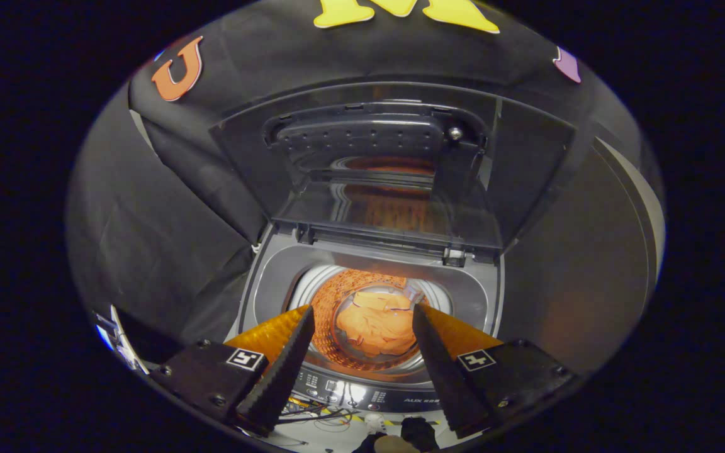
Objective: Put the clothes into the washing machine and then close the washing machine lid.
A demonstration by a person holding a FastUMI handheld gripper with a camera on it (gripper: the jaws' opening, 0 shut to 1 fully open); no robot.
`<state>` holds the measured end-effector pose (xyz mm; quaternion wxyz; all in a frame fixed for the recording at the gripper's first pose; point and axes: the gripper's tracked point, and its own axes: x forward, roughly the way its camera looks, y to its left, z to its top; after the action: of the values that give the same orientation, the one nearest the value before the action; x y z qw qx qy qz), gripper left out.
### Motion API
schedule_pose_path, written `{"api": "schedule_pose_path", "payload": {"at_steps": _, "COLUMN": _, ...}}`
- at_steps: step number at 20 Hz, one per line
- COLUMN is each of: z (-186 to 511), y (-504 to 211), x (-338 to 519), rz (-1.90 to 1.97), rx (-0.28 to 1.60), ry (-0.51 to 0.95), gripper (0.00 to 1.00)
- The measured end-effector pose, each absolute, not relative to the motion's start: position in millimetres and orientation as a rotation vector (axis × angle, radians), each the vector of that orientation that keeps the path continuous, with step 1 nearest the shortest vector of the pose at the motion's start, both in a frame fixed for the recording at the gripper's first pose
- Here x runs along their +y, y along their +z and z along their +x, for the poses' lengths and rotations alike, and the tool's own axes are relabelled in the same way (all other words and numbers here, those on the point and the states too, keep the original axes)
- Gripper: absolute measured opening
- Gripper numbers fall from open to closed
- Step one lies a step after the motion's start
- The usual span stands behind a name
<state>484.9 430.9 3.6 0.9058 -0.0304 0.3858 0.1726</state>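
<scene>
A top-loading washing machine stands below me with its lid raised upright at the back. Inside the drum lies a bundle of orange clothes at the bottom. My gripper hovers above the drum opening, open, with nothing between its fingers. The clothes show in the gap between the fingertips, well below them. The lid's glass pane reflects the orange glow of the drum.
The machine's control panel runs along its front edge, beneath the fingers. Black cloth walls close in behind and on both sides of the machine. Loose cables and a dark shoe show on the pale floor in front.
</scene>
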Motion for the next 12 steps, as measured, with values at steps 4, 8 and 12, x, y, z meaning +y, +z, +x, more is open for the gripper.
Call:
{"api": "schedule_pose_path", "payload": {"at_steps": 4, "z": 482, "y": 15, "x": 430, "rz": -0.053, "rx": 0.771, "ry": 0.353, "gripper": 0.97}}
{"api": "schedule_pose_path", "payload": {"at_steps": 8, "z": 485, "y": 27, "x": 427, "rz": -0.063, "rx": 0.722, "ry": 0.355, "gripper": 0.97}}
{"api": "schedule_pose_path", "payload": {"at_steps": 12, "z": 486, "y": 62, "x": 438, "rz": -0.038, "rx": 0.652, "ry": 0.372, "gripper": 0.97}}
